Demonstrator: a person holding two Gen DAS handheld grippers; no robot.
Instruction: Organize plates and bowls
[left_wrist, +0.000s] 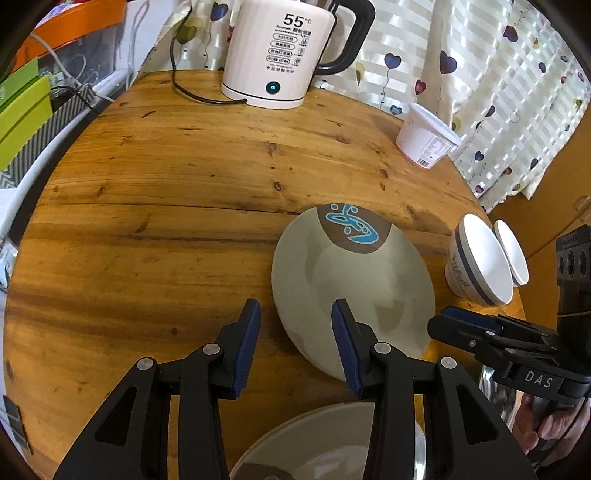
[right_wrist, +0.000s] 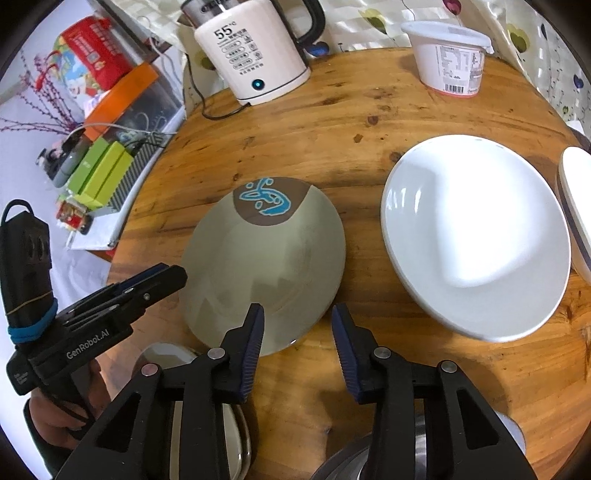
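Plates: a grey-green plate with a brown-and-blue motif lies mid-table, a white plate at its 3 o'clock. Left gripper and right gripper hover at its 6 o'clock rim, jaws apart, empty.

soft daylight through the curtain at twelve o'clock; white plate glares, fisheye edges bend darkly.

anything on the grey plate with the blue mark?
Nothing lies on the grey plate; its face is bare apart from the brown-and-blue mark. Both grippers, left and right, hover open at its near edge. What is beneath it is hidden.
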